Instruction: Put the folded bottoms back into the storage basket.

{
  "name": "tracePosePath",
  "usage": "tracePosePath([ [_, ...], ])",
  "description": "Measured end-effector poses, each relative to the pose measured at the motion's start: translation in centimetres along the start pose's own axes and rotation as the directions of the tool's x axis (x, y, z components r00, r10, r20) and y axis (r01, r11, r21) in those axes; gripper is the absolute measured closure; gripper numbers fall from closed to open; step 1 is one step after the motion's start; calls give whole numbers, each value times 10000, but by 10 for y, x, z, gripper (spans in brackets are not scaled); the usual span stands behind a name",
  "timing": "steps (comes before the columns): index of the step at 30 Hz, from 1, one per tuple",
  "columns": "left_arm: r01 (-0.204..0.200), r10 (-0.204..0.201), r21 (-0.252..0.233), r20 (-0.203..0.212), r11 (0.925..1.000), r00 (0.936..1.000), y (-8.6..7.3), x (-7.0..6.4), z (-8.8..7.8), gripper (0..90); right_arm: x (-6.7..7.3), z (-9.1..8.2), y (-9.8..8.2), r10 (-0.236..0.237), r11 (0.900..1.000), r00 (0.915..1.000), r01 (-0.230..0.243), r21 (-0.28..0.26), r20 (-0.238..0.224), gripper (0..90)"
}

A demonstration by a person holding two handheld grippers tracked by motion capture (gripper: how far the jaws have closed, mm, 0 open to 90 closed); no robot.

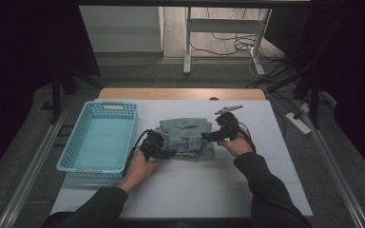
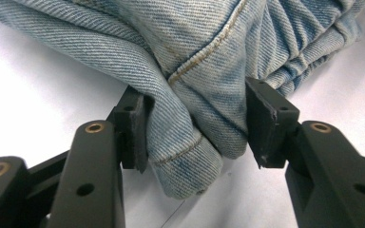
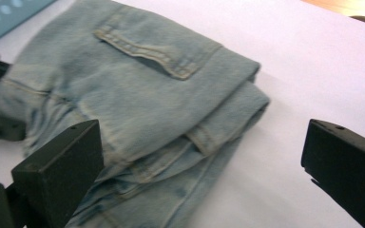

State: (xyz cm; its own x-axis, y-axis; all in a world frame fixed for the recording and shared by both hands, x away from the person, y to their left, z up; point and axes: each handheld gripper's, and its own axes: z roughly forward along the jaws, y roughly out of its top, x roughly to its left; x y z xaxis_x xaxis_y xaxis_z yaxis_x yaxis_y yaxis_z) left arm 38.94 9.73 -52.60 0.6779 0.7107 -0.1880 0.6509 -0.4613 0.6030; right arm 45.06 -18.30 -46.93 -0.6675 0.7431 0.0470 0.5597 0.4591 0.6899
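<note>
White sheeting is covering most of the counter (image 1: pixel 185 185), leaving a strip of bare wood showing along the far edge. Beyond it, grey floor is stretching toward a pale wall, where the white legs of a desk (image 1: pixel 188 42) are standing among loose black cables; dark curtains are closing in on both sides, and a white power strip (image 1: pixel 298 122) is lying on the floor to the right.

A turquoise plastic basket (image 1: pixel 76 147), rectangular with perforated walls and a slot handle at its far end, is sitting at the counter's left. Just beside it, near the middle, folded jeans (image 1: pixel 186 135) are lying in a compact stack: pale, faded denim with a fine diagonal weave, tan stitching along the seams, and a pocket flap facing up in the right gripper view (image 3: pixel 145 50). The layers are bunching into soft rounded folds at the edges.

The left claw (image 1: pixel 164 151) is resting at the stack's near-left corner, and in the left gripper view its matte black pads (image 2: pixel 134 128) are clamping a thick rolled fold of denim (image 2: pixel 195 118) between them. The right claw (image 1: pixel 209 137) is hovering at the stack's right edge with its jaws standing wide apart, one blocky black pad (image 3: pixel 59 166) over the cloth, the other over bare white sheeting, gripping nothing.
</note>
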Motion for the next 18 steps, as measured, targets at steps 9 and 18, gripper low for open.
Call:
tracePosePath([
  [9,35,-35,-16,25,10000,10000,0,0,0,475,-10,11,5,21,9999,9998,-23,131,175,6],
  [18,66,-66,-37,26,10000,10000,-1,0,0,475,-17,20,15,286,9995,9994,-288,108,193,6],
])
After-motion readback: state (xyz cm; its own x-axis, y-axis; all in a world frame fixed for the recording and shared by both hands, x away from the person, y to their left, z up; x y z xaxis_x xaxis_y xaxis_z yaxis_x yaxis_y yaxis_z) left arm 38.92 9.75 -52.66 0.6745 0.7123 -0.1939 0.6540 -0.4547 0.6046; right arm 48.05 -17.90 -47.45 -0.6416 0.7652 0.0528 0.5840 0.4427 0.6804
